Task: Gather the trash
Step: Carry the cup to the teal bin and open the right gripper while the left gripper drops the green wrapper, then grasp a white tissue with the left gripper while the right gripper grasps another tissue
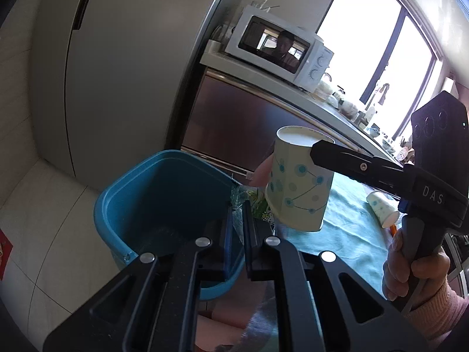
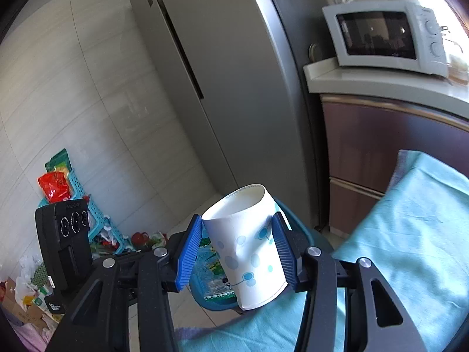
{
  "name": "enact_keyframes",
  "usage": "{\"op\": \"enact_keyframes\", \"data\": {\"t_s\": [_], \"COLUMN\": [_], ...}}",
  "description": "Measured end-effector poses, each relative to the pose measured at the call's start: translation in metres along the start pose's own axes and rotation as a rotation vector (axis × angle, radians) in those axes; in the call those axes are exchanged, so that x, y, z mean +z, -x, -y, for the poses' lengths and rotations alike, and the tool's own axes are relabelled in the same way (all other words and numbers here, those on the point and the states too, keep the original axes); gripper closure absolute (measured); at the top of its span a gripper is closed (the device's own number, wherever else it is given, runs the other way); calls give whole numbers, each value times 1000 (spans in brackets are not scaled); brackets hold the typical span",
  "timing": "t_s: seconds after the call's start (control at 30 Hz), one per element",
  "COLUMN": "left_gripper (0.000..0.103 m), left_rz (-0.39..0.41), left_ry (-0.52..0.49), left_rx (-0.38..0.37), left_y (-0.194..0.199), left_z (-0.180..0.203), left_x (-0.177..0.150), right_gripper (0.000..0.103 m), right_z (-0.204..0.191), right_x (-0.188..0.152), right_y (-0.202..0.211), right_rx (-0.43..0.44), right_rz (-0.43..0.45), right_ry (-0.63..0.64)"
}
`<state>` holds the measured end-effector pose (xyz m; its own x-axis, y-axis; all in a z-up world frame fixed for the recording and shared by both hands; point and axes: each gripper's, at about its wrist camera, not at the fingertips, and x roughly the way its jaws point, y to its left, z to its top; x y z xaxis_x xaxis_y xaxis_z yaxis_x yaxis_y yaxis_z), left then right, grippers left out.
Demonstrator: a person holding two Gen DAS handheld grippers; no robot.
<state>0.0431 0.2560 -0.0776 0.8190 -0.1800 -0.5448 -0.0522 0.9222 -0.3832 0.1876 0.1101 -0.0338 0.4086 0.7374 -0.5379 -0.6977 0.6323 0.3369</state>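
My right gripper [image 2: 239, 248] is shut on a white paper cup with blue dots [image 2: 246, 252], dented between the blue pads. In the left wrist view the cup [image 1: 299, 184] hangs just right of the blue bin [image 1: 164, 193], above the table edge. My left gripper [image 1: 237, 228] is shut on the bin's rim and on a crinkled clear wrapper [image 1: 237, 202]. A green and white wrapper [image 1: 259, 205] lies just behind. The bin [image 2: 299, 228] sits under the cup in the right wrist view, with a printed wrapper [image 2: 211, 264] inside.
A second paper cup [image 1: 382, 209] lies on its side on the teal tablecloth [image 1: 348, 223]. A grey fridge [image 1: 123, 82] and a microwave [image 1: 281, 50] on a counter stand behind. Snack bags and a blue basket [image 2: 73, 193] clutter the floor at left.
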Motion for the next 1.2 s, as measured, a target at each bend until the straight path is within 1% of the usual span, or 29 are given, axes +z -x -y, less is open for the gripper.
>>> {"op": "enact_keyframes", "data": {"t_s": [0.23,0.33,0.4,0.47,0.53,0.6,0.67,0.77,0.83,0.87,0.93,1.0,1.07,1.17,1.2], "left_gripper": [96,96,95,94,88,84,84,84,77,75,70,65,62,58,56], "left_rz": [-33,-50,-66,-80,-101,-119,-124,-113,-91,-77,-49,-25,-7,-8,-15], "left_ry": [50,68,75,83,89,93,97,106,93,82,51,14,-39,-124,-157], "left_rx": [78,92,95,114,111,131,142,138,137,134,111,71,17,-74,-116], "left_y": [-24,-35,-43,-52,-60,-70,-71,-66,-59,-52,-42,-32,-23,-17,-16], "left_z": [-28,-34,-35,-36,-38,-41,-43,-44,-38,-37,-24,-6,17,56,72], "left_x": [-2,-3,-5,-5,-8,-9,-13,-16,-16,-19,-18,-15,-15,-18,-22], "right_gripper": [56,56,56,56,56,56,56,55,54,51,49,46,46,45,44], "right_z": [-5,-5,-4,-4,-5,0,5,10,10,11,11,15,20,29,33], "right_x": [-2,-4,-6,-9,-11,-13,-15,-16,-18,-18,-21,-24,-30,-43,-48], "right_y": [-55,-74,-80,-75,-69,-66,-60,-44,-28,-20,2,24,49,91,106], "right_rx": [-39,-56,-50,-43,-46,-42,-38,-32,-34,-36,-43,-58,-79,-121,-138], "right_rz": [-118,-162,-185,-184,-175,-167,-162,-143,-117,-103,-73,-42,-9,40,59], "right_ry": [15,12,-2,-8,-10,-23,-39,-52,-47,-45,-38,-40,-46,-68,-75]}}
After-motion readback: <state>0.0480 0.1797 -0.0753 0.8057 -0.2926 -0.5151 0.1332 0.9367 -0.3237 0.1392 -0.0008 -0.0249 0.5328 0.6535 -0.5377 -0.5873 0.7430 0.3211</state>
